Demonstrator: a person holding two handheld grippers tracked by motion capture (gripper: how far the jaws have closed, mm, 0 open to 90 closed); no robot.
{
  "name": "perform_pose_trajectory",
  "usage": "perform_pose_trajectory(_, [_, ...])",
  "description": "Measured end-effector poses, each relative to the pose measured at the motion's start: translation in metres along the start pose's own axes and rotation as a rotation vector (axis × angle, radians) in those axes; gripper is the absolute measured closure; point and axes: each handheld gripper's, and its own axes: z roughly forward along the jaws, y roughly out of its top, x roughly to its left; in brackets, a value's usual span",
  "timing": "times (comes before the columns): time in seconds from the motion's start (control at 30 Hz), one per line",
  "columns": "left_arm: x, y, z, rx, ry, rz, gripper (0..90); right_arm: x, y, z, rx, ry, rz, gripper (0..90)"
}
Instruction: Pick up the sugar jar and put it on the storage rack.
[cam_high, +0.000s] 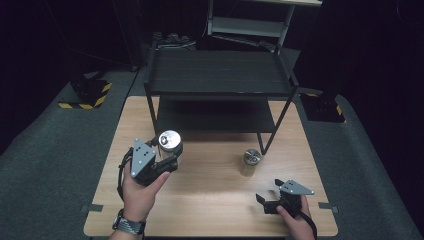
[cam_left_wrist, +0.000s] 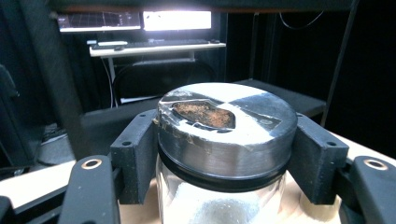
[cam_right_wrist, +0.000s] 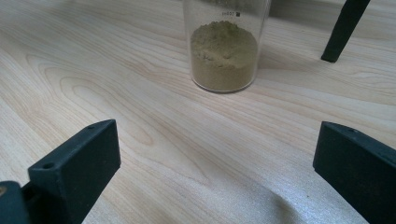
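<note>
Wooden desk (cam_high: 210, 195) | your left gripper (cam_left_wrist: 229, 154) jaws pinch the salt jar (cam_left_wrist: 224, 140) at its lid | right gripper (cam_right_wrist: 210, 177) jaws spread, spice jar (cam_right_wrist: 225, 46) upright straight ahead, apart.

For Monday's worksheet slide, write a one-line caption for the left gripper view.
Left gripper clamped on the metal lid of a glass jar holding white powder.

Wooden table (cam_high: 215, 200): black rack (cam_high: 220, 80), two jars (cam_high: 249, 161).
</note>
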Motion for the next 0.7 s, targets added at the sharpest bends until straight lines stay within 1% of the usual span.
perform_pose_trajectory(0.13, [0.001, 0.013, 0.007, -0.020, -0.011, -0.013, 33.0, -0.001, 0.000, 0.000, -0.002, 0.002, 0.003, 0.4])
perform_pose_trajectory(0.3, [0.002, 0.027, 0.014, -0.038, -0.010, -0.027, 33.0, -0.002, 0.000, 0.000, -0.002, 0.006, 0.007, 0.5])
perform_pose_trajectory(0.5, [0.005, 0.049, 0.020, -0.054, -0.011, -0.026, 33.0, -0.003, -0.001, 0.000, -0.003, 0.008, 0.008, 0.4])
perform_pose_trajectory(0.63, [0.004, 0.063, 0.024, -0.063, -0.003, -0.007, 33.1, -0.003, 0.000, 0.000, -0.002, 0.010, 0.014, 0.5])
perform_pose_trajectory(0.7, [0.005, 0.071, 0.027, -0.071, -0.004, -0.010, 33.0, -0.003, 0.000, 0.000, -0.002, 0.011, 0.014, 0.4])
